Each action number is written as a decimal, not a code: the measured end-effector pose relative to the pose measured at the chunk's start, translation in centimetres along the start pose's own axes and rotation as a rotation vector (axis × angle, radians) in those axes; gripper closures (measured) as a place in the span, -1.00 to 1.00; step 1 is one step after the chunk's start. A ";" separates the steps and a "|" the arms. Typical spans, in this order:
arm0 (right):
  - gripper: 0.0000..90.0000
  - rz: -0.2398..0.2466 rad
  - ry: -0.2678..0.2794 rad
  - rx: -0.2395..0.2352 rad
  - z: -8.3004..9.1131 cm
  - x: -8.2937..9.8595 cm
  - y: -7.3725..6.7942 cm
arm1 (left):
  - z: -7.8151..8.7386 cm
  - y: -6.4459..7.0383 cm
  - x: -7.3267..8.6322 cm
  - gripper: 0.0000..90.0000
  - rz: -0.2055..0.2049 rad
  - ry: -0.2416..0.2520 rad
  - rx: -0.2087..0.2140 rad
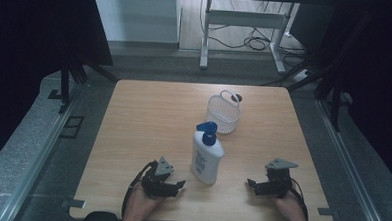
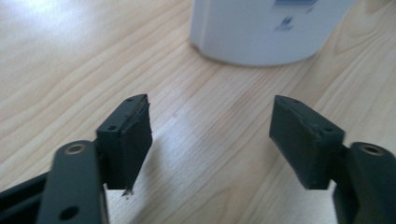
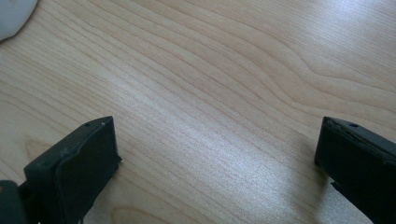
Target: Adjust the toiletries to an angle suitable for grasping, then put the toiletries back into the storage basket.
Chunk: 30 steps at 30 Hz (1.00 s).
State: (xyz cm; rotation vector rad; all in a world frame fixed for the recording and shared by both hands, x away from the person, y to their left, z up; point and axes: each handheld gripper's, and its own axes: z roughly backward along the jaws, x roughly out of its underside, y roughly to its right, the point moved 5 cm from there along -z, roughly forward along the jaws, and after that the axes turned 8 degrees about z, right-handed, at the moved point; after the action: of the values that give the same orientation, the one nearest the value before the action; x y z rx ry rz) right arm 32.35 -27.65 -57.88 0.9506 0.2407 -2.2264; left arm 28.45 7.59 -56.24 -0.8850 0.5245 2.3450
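Observation:
A white pump bottle [image 1: 206,157] with a blue pump head stands upright near the middle of the wooden table [image 1: 149,113]. Behind it sits a small white mesh basket [image 1: 223,113] with a handle. My left gripper [image 1: 180,184] rests low at the front left, open, pointing toward the bottle's base [image 2: 266,30], nothing between its jaws. My right gripper [image 1: 251,184] is at the front right, open wide over bare wood, with a sliver of the bottle [image 3: 13,16] at the top left corner of the right gripper view.
A dark round mark [image 1: 237,98] lies on the table just behind the basket. Beyond the far edge stands a white desk frame [image 1: 245,30] with cables on the floor. Dark curtains flank both sides.

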 end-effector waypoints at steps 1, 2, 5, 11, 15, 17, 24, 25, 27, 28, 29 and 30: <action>-1.00 0.000 0.000 0.000 0.0 0.0 0.0 | -0.2 -0.1 0.1 -0.41 0.003 -0.011 -0.007; -1.00 0.000 0.000 0.000 0.0 0.0 0.0 | -0.4 -0.2 0.2 -0.46 0.008 -0.020 -0.013; -1.00 -0.001 0.000 0.000 0.0 0.0 0.0 | -0.9 -0.5 0.7 -0.54 0.011 -0.053 -0.032; -1.00 0.000 0.000 0.000 0.0 0.0 0.0 | -1.3 -0.5 0.8 -0.64 0.003 -0.045 -0.051; -1.00 0.002 0.000 -0.002 0.0 0.0 0.0 | -1.4 -0.5 0.8 -0.72 -0.002 -0.029 -0.045; -1.00 0.005 0.001 -0.006 0.0 0.0 0.0 | -1.5 -0.5 0.9 -0.73 -0.003 -0.024 -0.042; -1.00 0.006 -0.008 -0.008 0.0 -0.1 0.0 | -1.5 -0.5 0.8 -0.74 -0.005 -0.024 -0.043; -1.00 0.006 -0.010 -0.008 0.0 -0.1 0.0 | -1.5 -0.5 0.8 -0.74 -0.005 -0.025 -0.043; -1.00 0.012 -0.011 -0.007 0.1 -0.1 -0.1 | -1.5 -0.5 0.8 -0.74 -0.005 -0.023 -0.042; -1.00 0.018 -0.010 -0.009 0.1 -0.2 -0.2 | -1.5 -0.5 0.8 -0.74 -0.010 -0.027 -0.042; -1.00 0.022 -0.007 -0.011 0.1 -0.3 -0.3 | -1.5 -0.5 0.8 -0.74 -0.010 -0.027 -0.042; -1.00 0.027 -0.003 -0.014 0.2 -0.3 -0.5 | -1.5 -0.5 0.8 -0.74 -0.009 -0.027 -0.042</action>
State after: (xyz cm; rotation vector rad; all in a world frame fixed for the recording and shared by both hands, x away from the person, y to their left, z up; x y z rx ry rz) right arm 32.12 -27.20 -57.57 0.9377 0.2401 -2.1986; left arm 29.01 7.48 -57.96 -0.8719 0.4605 2.3639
